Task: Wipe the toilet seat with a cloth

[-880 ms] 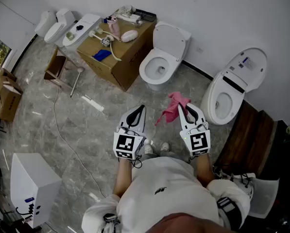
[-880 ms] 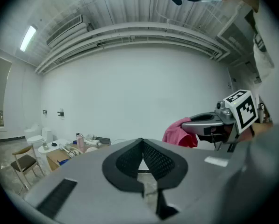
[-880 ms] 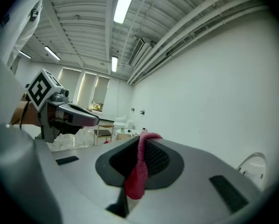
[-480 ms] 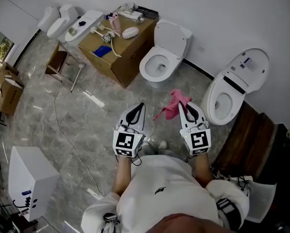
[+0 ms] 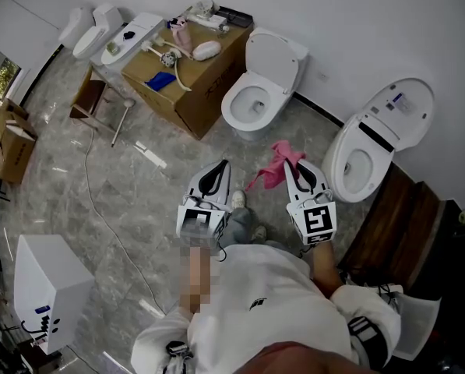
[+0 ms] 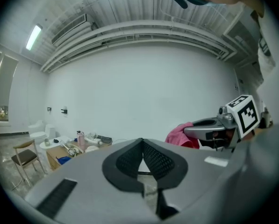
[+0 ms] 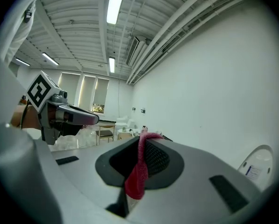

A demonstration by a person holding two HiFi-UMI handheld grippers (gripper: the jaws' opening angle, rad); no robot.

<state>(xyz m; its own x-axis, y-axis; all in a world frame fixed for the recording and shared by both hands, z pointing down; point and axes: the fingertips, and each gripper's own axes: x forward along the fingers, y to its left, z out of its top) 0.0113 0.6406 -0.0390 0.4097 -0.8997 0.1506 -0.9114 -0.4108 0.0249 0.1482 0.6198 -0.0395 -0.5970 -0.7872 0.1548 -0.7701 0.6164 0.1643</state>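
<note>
**Pink cloth pinched in the right gripper, both toilets untouched**

The person stands on the grey marble floor (image 5: 100, 185), holding both grippers out in front, side by side and apart. The right gripper (image 5: 291, 167) is closed on a pink cloth (image 5: 276, 170). In the right gripper view the fabric (image 7: 137, 174) is clamped at the jaw tips and a fold trails down between the jaws. In the head view the rest of it hangs off the tip towards the left gripper. The left gripper (image 5: 221, 166) has its jaws together at the tips with nothing between them, as the left gripper view (image 6: 142, 140) shows.

Two white toilets stand against the wall ahead. The middle toilet (image 5: 250, 106) has its lid raised, and the cloth is well apart from it. The right-hand toilet (image 5: 361, 162), lid also up, sits just beside the right gripper. A cardboard box (image 5: 187, 80) left of the middle toilet carries what look like bathroom fittings, too small to name.
</note>
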